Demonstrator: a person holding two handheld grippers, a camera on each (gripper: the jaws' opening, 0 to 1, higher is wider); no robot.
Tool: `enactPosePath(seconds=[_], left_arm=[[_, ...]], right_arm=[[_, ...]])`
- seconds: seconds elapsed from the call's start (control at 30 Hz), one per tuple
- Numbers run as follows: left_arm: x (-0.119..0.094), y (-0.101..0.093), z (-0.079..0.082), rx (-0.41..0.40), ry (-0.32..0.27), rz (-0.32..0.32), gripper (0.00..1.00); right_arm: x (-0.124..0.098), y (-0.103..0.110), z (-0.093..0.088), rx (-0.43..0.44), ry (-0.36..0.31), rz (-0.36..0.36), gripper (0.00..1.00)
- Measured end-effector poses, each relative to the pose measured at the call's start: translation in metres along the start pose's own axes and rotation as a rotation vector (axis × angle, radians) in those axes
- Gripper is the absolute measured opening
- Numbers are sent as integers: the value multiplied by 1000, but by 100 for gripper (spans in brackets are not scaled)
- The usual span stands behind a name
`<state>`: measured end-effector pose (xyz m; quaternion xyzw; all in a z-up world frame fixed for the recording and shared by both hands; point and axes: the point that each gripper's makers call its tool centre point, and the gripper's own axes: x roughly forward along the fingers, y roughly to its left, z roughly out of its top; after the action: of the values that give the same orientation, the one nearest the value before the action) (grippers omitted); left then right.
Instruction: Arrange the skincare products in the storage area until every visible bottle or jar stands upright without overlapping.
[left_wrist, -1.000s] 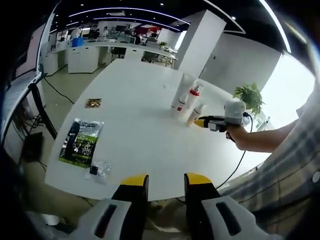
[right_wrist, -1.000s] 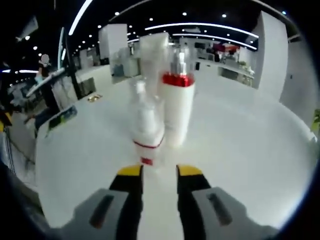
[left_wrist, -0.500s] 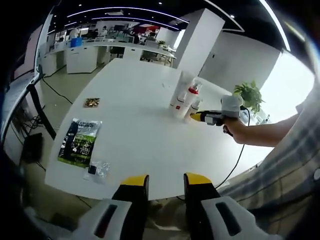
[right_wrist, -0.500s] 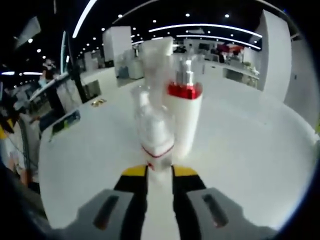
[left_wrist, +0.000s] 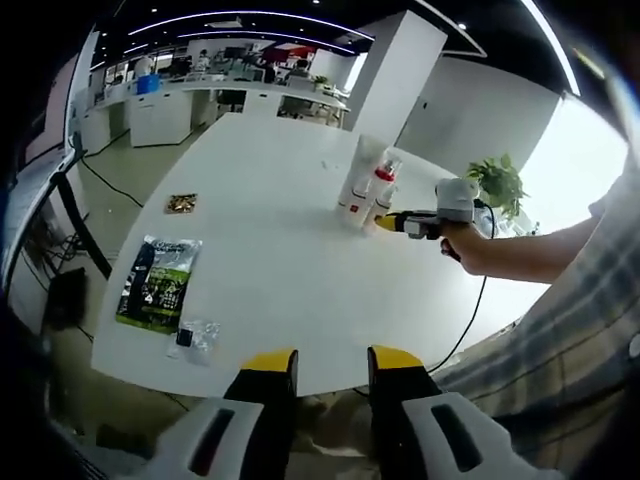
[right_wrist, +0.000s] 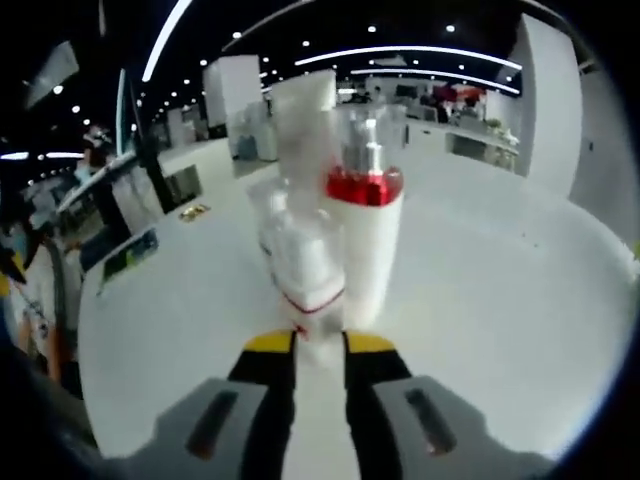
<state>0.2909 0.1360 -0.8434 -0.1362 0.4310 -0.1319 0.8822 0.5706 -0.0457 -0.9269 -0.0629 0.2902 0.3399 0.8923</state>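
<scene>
Small bottle (right_wrist: 305, 285): a second ago it stood free ahead of the right gripper (right_wrist: 308, 345); now the jaws are clamped on its base, so it's in hand for placing. Upright, long axis vertical, cap up, just beside the red-collar pump bottle (right_wrist: 365, 235) and tube (right_wrist: 300, 110) on the table (left_wrist: 260, 270). Left gripper (left_wrist: 320, 362) hangs parted, holding nothing, off the near table edge.

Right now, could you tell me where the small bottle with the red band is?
In the right gripper view, the small bottle sits between the right gripper's jaws, just in front of the taller red-collared pump bottle on the white table.
</scene>
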Motion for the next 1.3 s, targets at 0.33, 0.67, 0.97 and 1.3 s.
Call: enactPosePath(seconds=[0.33,0.67,0.97,1.3], left_arm=[[0,-2,5,1,-12,-14,29],[2,1,9,-8,-19,-10,30],[8,14,3,-50,-19,-1,33],[25,28,-5,-168,-9,-25,36]], right_arm=[[2,-5,4,12,5,-19,17],[-1,-8,2,-33,23,-20,16],[-2,-6,-2,3,39,-11,21],[-24,21,-31,64,119,45,28]])
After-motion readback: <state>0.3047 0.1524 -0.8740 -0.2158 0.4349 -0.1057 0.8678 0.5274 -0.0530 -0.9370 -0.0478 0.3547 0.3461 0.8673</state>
